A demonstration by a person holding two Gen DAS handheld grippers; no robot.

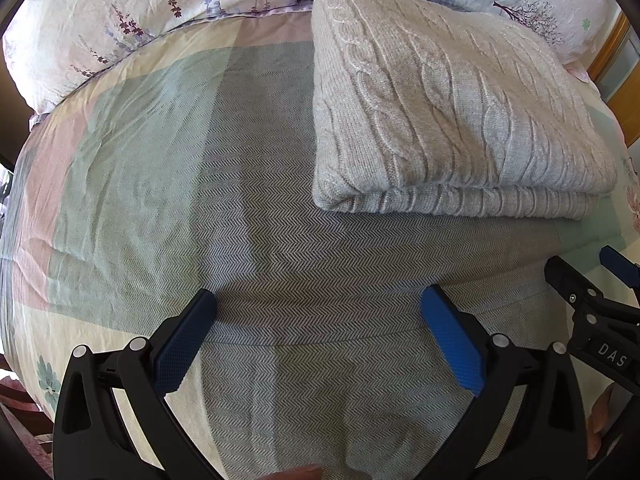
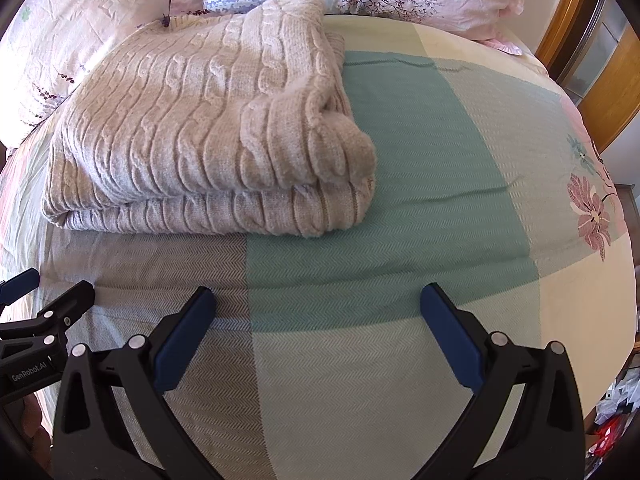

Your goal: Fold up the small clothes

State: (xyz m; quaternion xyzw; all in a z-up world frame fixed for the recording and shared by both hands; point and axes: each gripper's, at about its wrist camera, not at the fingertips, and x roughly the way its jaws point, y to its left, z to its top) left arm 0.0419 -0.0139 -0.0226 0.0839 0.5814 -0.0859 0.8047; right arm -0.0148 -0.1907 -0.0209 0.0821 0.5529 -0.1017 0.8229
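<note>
A beige cable-knit sweater [image 1: 448, 112] lies folded into a thick rectangle on the bed, ahead and to the right in the left wrist view. In the right wrist view the sweater [image 2: 200, 136] sits ahead and to the left, with a rolled end at its right corner. My left gripper [image 1: 318, 300] is open and empty, a little short of the sweater's near edge. My right gripper [image 2: 316, 300] is open and empty above the bedspread, to the right of the sweater. Each gripper shows at the edge of the other's view.
The bed is covered by a bedspread [image 2: 420, 208] of green, grey and cream blocks. Floral pillows [image 1: 120, 20] lie along the far side. A wooden headboard or frame [image 2: 608, 92] stands at the right. Clutter lies on the floor [image 2: 616, 408] beyond the bed's right edge.
</note>
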